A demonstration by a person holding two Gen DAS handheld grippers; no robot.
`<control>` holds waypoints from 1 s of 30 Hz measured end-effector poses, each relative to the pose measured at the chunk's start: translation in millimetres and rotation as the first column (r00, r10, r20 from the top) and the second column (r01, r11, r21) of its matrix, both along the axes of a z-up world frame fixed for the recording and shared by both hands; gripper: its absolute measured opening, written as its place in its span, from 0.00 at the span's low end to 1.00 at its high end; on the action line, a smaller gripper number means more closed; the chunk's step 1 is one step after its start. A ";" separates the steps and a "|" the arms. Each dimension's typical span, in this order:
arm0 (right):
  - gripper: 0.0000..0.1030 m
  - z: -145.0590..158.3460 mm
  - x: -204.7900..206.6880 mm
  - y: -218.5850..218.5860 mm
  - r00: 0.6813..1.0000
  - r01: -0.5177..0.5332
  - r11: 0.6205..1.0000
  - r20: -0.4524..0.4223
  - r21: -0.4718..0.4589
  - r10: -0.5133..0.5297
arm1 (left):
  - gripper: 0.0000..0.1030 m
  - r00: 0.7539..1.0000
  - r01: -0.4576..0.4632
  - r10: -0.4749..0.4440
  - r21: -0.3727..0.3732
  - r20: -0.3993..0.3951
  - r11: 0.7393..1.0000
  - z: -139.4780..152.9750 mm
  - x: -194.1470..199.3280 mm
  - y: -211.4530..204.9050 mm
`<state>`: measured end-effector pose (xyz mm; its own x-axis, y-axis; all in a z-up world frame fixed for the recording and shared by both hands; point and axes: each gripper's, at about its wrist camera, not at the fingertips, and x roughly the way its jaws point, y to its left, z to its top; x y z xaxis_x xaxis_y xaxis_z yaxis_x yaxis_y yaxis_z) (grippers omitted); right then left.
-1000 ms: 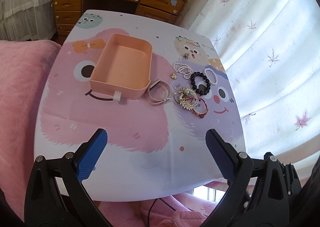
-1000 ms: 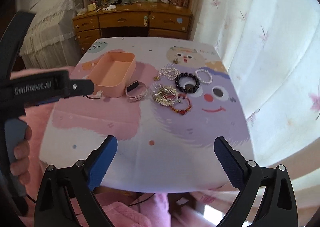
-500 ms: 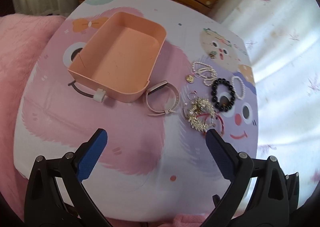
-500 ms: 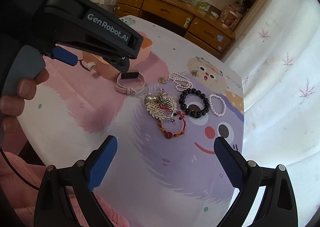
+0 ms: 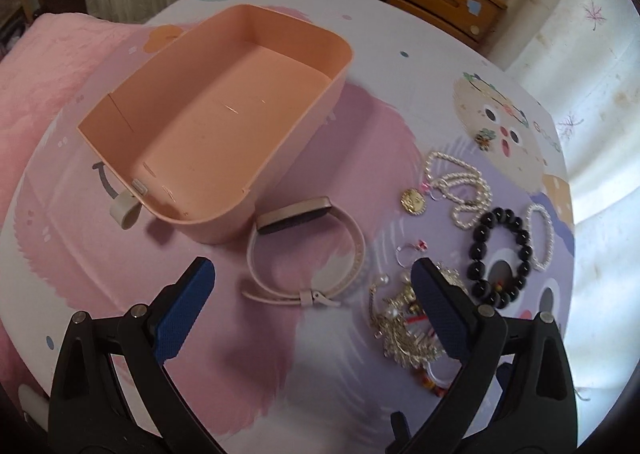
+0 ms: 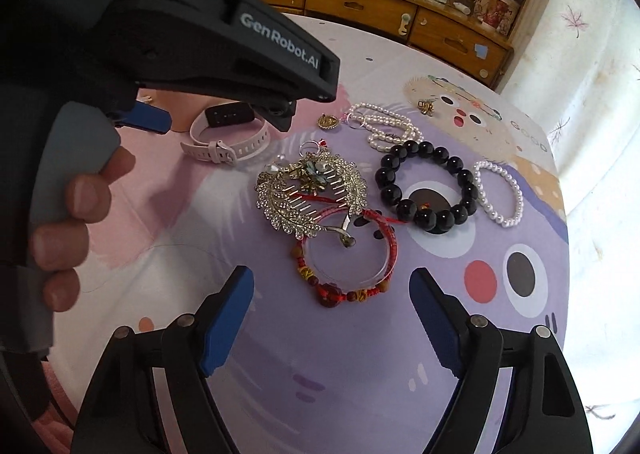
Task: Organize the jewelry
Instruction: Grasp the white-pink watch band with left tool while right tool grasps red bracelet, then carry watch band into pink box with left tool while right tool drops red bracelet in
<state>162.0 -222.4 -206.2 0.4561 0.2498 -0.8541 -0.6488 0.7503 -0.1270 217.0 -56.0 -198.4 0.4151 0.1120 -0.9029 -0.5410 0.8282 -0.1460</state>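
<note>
An empty pink box (image 5: pixel 224 126) sits on the table's left half. A pink wristband watch (image 5: pixel 308 254) (image 6: pixel 228 134) lies just in front of it. My left gripper (image 5: pixel 312 294) is open and empty, low over the watch. To the right lie a silver leaf hair comb (image 6: pixel 312 194), a red beaded bangle (image 6: pixel 348 258), a black bead bracelet (image 6: pixel 428 186), a small pearl bracelet (image 6: pixel 500 194) and a pearl necklace with a gold pendant (image 6: pixel 380 126). My right gripper (image 6: pixel 332 306) is open and empty, just short of the red bangle.
The cartoon-print table (image 5: pixel 120 254) has its front edge close below both grippers. A pink blanket (image 5: pixel 36 66) lies to the left. A wooden dresser (image 6: pixel 400 22) stands behind the table and a white curtain (image 6: pixel 592 54) hangs to the right. The left gripper's body (image 6: pixel 180 34) fills the right wrist view's upper left.
Both grippers have moved forward and down toward the table. The left one has closed in on the watch, the right one on the red bangle. Both stayed open.
</note>
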 end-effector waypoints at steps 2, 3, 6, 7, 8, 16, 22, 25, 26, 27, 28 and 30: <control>0.80 -3.5 3.2 -1.2 1.000 0.003 1.000 0.007 -0.004 -0.003 | 0.91 1.000 -0.013 0.013 0.040 0.007 0.999 -5.0 2.6 -1.8; 0.80 -5.4 6.0 -2.3 1.000 0.002 1.000 0.007 0.002 -0.002 | 0.86 1.000 -0.016 0.016 0.055 0.008 0.998 -7.0 4.3 -1.7; 0.78 -6.7 11.2 -2.9 1.000 0.001 1.000 0.009 0.017 -0.001 | 0.81 0.999 -0.035 0.035 0.083 -0.001 0.996 -16.5 9.8 -0.7; 0.76 -10.1 14.7 -2.5 1.000 0.002 1.000 0.001 0.017 -0.002 | 0.79 0.999 -0.045 0.045 0.078 -0.004 0.996 -20.2 11.5 0.1; 0.75 -8.3 14.2 -3.8 1.000 0.002 1.000 -0.004 0.031 -0.002 | 0.77 0.998 -0.056 0.056 0.077 -0.007 0.995 -23.9 12.8 0.7; 0.54 -11.5 26.7 -7.3 0.999 0.002 0.997 -0.047 0.083 0.002 | 0.50 0.999 -0.043 0.043 0.147 -0.001 0.988 -23.3 15.5 -2.7; 0.52 -8.5 28.1 -6.4 0.999 0.002 0.997 -0.053 0.073 0.002 | 0.39 0.999 -0.040 0.039 0.132 0.014 0.990 -19.7 4.5 3.7; 0.52 -6.0 25.4 -5.8 0.998 0.006 0.998 -0.058 0.062 -0.002 | 0.36 0.999 -0.032 0.031 0.127 0.013 0.991 -17.9 -0.7 7.1; 0.52 -2.3 19.9 -6.9 0.998 0.010 0.998 -0.058 0.064 -0.006 | 0.35 1.000 -0.030 0.028 0.124 0.011 0.992 -17.5 -2.4 7.7; 0.51 -0.1 19.9 -7.4 0.998 0.015 0.998 -0.061 0.067 -0.011 | 0.33 1.000 -0.024 0.023 0.120 0.011 0.992 -16.8 -4.5 8.3; 0.51 3.1 18.9 -8.4 0.998 0.018 0.997 -0.067 0.072 -0.013 | 0.33 1.000 -0.015 0.013 0.115 0.014 0.993 -15.9 -7.1 8.7; 0.51 8.0 17.5 -9.0 0.997 0.027 0.997 -0.073 0.068 -0.022 | 0.32 1.000 0.017 -0.019 0.111 0.020 0.994 -14.5 -13.6 8.7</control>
<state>179.5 -231.4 -198.2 0.4006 0.2986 -0.8662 -0.6360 0.7712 -0.0283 203.4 -47.4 -212.9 0.4368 0.2028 -0.8764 -0.5237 0.8495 -0.0644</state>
